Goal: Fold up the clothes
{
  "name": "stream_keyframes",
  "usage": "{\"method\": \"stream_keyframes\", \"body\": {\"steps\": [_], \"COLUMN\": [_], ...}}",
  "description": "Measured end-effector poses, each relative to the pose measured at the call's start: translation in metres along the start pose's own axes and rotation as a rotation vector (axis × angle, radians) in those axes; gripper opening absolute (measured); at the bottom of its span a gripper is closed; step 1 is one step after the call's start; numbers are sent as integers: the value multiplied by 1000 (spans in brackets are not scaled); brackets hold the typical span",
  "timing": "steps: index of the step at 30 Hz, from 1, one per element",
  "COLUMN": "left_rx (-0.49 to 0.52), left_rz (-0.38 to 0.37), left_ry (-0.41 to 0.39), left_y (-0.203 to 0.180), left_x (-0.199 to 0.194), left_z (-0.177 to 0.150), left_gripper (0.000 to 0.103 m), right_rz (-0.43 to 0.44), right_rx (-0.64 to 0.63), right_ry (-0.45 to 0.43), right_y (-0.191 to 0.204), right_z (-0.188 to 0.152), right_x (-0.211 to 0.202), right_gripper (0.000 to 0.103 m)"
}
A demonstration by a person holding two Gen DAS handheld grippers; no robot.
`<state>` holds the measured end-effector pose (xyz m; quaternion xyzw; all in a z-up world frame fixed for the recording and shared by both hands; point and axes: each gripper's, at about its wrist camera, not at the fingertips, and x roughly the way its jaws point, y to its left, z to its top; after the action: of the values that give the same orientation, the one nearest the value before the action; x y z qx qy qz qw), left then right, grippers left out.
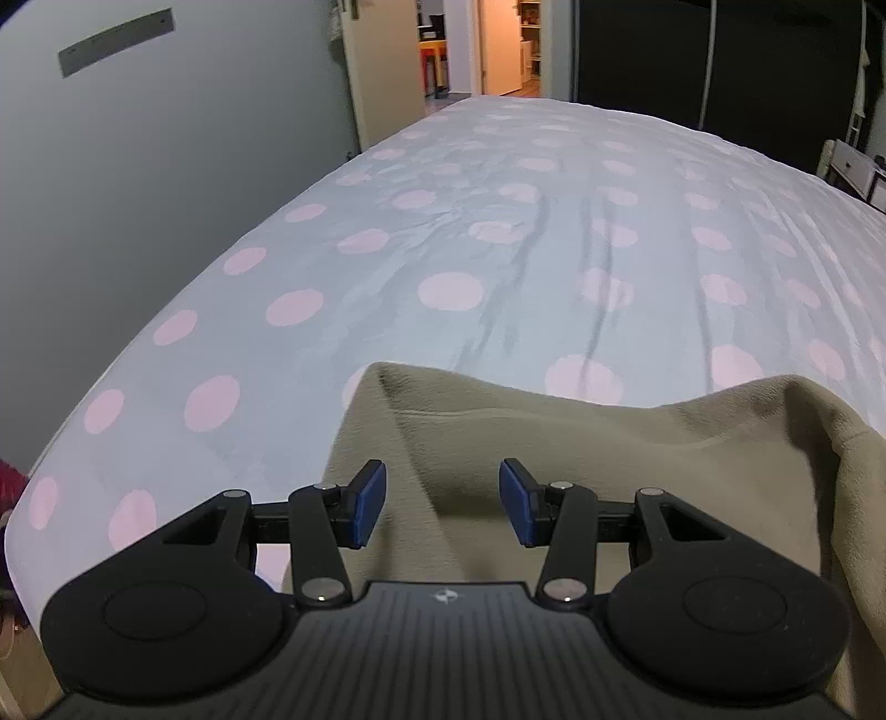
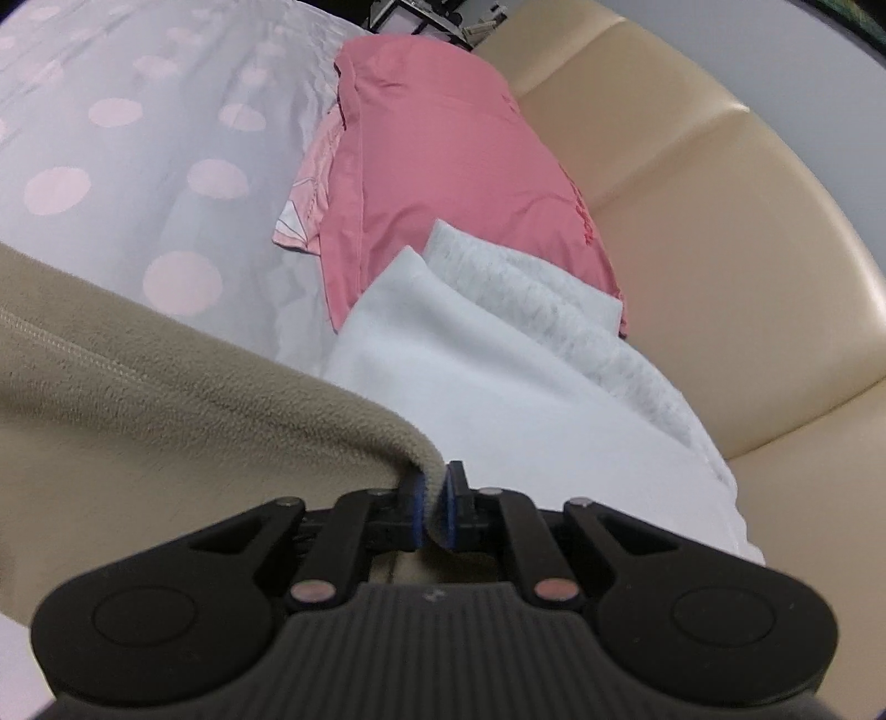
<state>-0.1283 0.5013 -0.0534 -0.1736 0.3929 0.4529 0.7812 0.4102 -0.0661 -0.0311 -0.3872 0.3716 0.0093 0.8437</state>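
Your left gripper hangs just above the tan fleece, its blue fingers spread wide with nothing between them. The fleece is bunched on the near end of the bed, which has a white sheet with pink dots and a few long wrinkles running away from you. Beyond the far end of the bed there's an open door with warm light in the hallway.

Over on the right, your right gripper has its fingers pinching a folded edge of the same fleece, and the cloth stretches off to the left from that grip. You can see a zipper line running along it near the left side. Just ahead of the fingers sits a folded white towel, and past that a pink pillow, with a paler pink cloth peeking out from under its left edge. To the right of those is a cream padded headboard.
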Motion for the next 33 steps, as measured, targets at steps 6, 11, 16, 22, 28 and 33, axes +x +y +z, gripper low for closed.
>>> {"method": "stream_keyframes", "body": {"steps": [6, 11, 16, 22, 28, 33], "left_rx": [17, 7, 74, 155, 199, 276], "left_rz": [-68, -167, -269, -392, -430, -412], "left_ry": [5, 47, 119, 269, 460, 562], "left_y": [-14, -26, -48, -67, -73, -76], "left_x": [-13, -35, -59, -78, -80, -82], "left_z": [-6, -24, -60, -117, -176, -214], "left_gripper": [43, 43, 43, 43, 43, 43], "right_rz": [-8, 63, 240, 501, 699, 794], "right_rx": [-6, 21, 37, 26, -26, -130], "right_ry": [-137, -258, -331, -252, -100, -6], "right_y": [-7, -8, 11, 54, 98, 119], "right_z": [3, -4, -41, -109, -175, -196], "right_x": [-37, -86, -140, -177, -177, -177], "right_gripper": [51, 53, 53, 53, 53, 53]}}
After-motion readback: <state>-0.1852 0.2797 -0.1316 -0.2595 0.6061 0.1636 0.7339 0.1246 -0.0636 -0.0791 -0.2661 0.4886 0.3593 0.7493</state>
